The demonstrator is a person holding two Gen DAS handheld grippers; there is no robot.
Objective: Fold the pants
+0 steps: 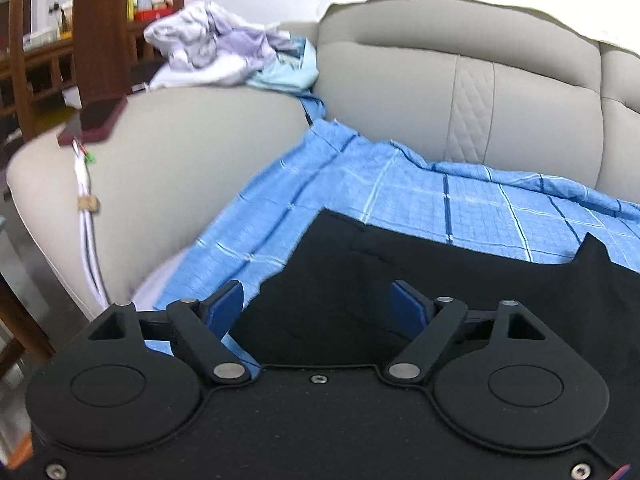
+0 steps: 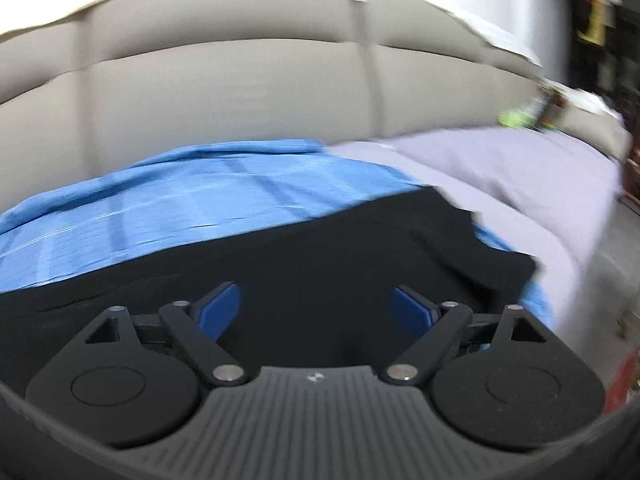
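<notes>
The left gripper [image 1: 318,306] stands with its 2 blue pads [image 1: 224,308] spread wide and nothing pinched between them; below and ahead of it lie the black pants [image 1: 440,280], whose left edge runs just inside the left pad. The right gripper [image 2: 316,308] is likewise released, its 2 blue pads [image 2: 412,312] apart above the same black pants [image 2: 320,248], gripping nothing. The pants lie spread flat on a blue checked sheet [image 1: 360,188] that covers the seat of a beige sofa [image 1: 400,80]. In the left wrist view the sofa's rounded armrest [image 1: 180,160] rises left of the sheet, with a white cable [image 1: 90,240] hanging down its side and a heap of pale crumpled clothes [image 1: 224,52] on top. The right wrist view is blurred; a light grey cloth [image 2: 520,176] lies right of the sheet.
</notes>
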